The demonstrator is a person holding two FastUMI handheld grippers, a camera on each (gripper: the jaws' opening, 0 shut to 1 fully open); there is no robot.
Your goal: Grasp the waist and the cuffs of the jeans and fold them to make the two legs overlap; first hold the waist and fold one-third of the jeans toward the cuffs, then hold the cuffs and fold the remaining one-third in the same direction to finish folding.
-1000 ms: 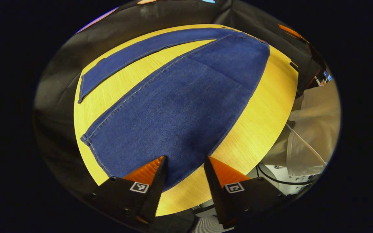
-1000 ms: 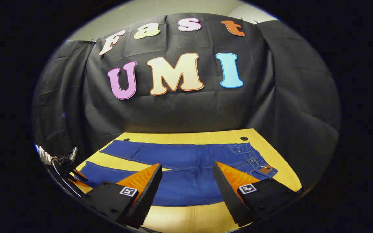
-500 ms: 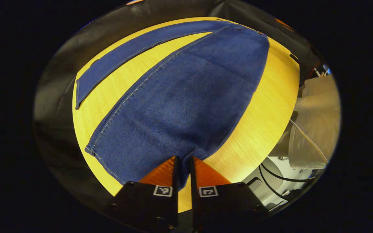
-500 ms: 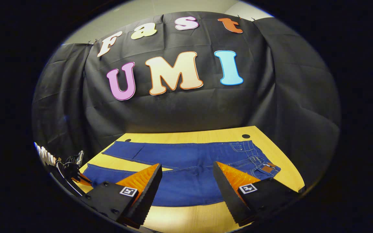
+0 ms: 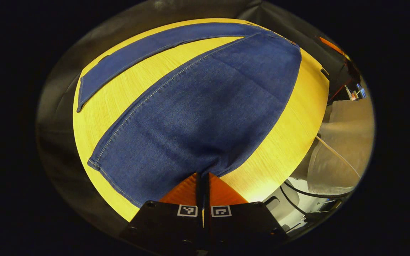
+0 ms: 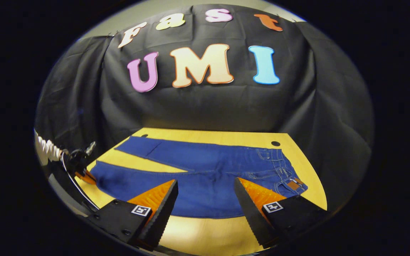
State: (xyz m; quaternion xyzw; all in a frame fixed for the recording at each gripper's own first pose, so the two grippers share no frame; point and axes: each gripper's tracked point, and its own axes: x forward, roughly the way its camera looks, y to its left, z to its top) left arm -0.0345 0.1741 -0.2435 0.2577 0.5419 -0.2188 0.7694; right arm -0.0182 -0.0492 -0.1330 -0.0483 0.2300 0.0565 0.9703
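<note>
I see matt blue denim jeans with pale stitching, lying on a smooth, light wood-grain counter with slight sheen.

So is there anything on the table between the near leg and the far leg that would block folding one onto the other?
Nothing visible. Between the near leg and the far leg lies only bare table. The left tool is shut on the near leg's cuff; the right tool hangs open over the jeans.
</note>
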